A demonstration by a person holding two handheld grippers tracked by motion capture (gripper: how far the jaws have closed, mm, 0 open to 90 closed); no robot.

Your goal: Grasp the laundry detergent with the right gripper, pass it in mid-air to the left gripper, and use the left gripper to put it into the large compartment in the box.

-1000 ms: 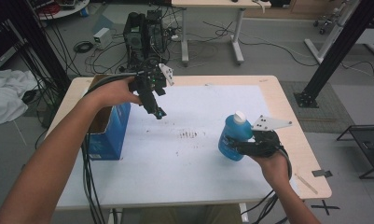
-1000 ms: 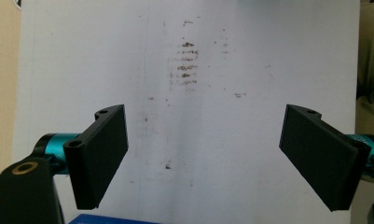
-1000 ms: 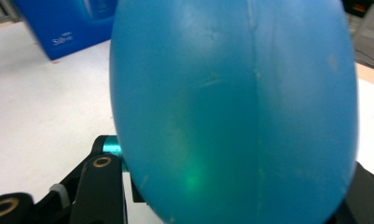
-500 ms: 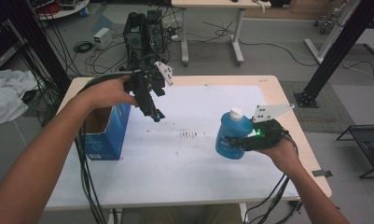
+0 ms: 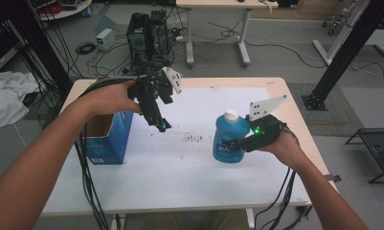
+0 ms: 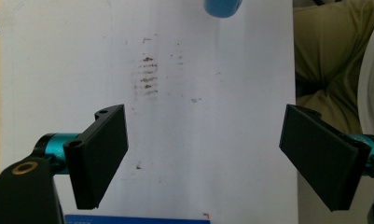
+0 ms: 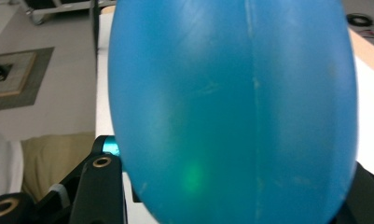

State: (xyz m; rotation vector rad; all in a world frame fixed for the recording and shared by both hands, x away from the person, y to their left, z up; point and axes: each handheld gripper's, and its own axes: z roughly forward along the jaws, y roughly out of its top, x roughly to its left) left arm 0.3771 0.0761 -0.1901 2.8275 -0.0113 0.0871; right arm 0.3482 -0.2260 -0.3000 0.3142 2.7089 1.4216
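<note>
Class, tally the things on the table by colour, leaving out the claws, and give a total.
Blue: 2, the bottle and the box
White: 1, the paper sheet
Total: 3

I see box [image 5: 106,136] at surface [image 5: 180,191] left edge, bottle [image 5: 229,136] right of centre, smudges [image 5: 194,138] between them.

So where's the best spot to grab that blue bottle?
Around the broad middle of the blue bottle, from the side, as the right claw does now. The bottle stands upright, its body wide and rounded, and the white cap looks too narrow for a steady hold.
</note>
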